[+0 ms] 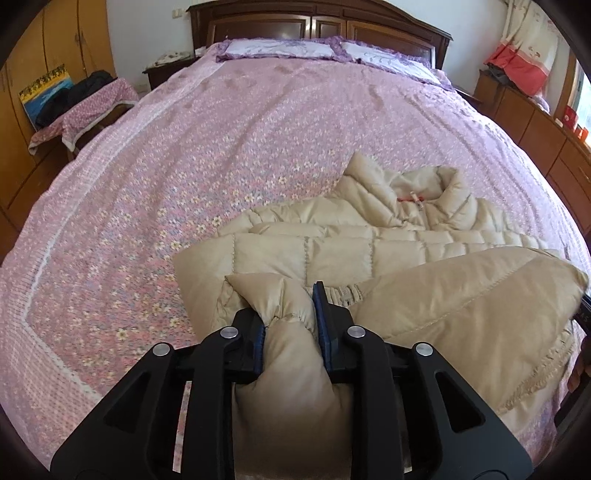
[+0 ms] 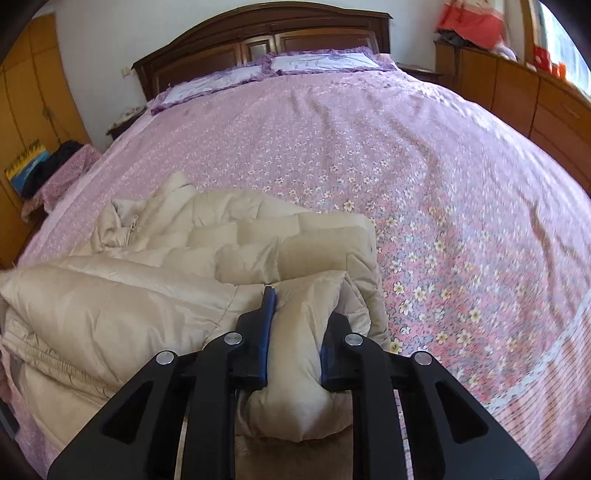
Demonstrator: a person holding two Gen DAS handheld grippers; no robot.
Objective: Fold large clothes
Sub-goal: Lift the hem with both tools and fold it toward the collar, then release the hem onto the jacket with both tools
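Note:
A beige quilted down jacket (image 1: 332,254) lies folded over on itself on the near part of the pink floral bedspread (image 1: 221,147), its collar and a small red tag (image 1: 410,199) toward the headboard. My left gripper (image 1: 290,310) is shut on a puffy bunch of the jacket's near edge, the cloth squeezed between the blue pads (image 1: 320,314). In the right wrist view the jacket (image 2: 147,295) fills the lower left. My right gripper (image 2: 301,310) pinches another padded fold of it at its right side. Both grippers sit low over the bedspread (image 2: 443,184).
Two purple-frilled pillows (image 1: 332,51) lie against the dark wooden headboard (image 1: 317,22). Beside the bed on the left stands a chair with dark clothes (image 1: 85,92) in front of a wooden wardrobe (image 1: 55,44). Low wooden cabinets (image 1: 535,125) run along the right side.

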